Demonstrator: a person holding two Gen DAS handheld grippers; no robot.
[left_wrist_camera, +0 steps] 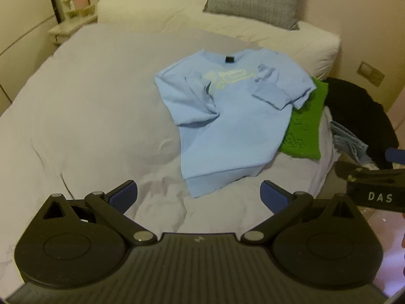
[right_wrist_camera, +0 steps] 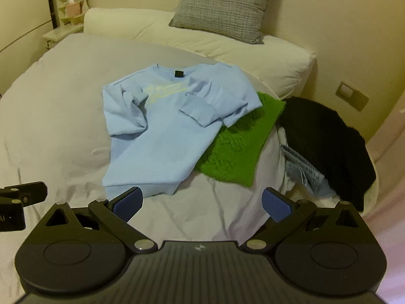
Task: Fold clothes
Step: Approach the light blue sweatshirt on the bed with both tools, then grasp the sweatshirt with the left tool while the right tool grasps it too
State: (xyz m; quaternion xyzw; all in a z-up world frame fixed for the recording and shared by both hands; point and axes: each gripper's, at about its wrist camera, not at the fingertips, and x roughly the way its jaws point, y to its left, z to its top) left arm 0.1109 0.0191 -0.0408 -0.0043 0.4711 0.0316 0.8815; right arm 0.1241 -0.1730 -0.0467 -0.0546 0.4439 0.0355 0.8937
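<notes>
Holding both grippers over the near end of the bed (left_wrist_camera: pixel 83 106), I have nothing in either. My left gripper (left_wrist_camera: pixel 198 198) has its blue pads (left_wrist_camera: pixel 124 197) spread wide, and so does my right gripper (right_wrist_camera: pixel 202 204) — both jaws stand apart over bare sheet, just short of the hem of the sweatshirt (left_wrist_camera: pixel 227 126).

That light blue sweatshirt lies face up near the middle of the bed, collar toward the pillows, with a small black tag (left_wrist_camera: pixel 229 59) at the neck and a pale yellow print across the chest. Both sleeves are folded in over the front; the one on the right ends in a ribbed cuff lying on the body.

Its right side overlaps a green knit (right_wrist_camera: pixel 240 149), which lies flat beneath it. Farther right, at the bed's edge, a black garment (right_wrist_camera: pixel 326 139) is heaped over some blue-and-white cloth (right_wrist_camera: pixel 303 169). A grey cushion (right_wrist_camera: pixel 222 5) leans against the wall behind a long cream pillow (right_wrist_camera: pixel 227 43).

No bin or basket shows.
</notes>
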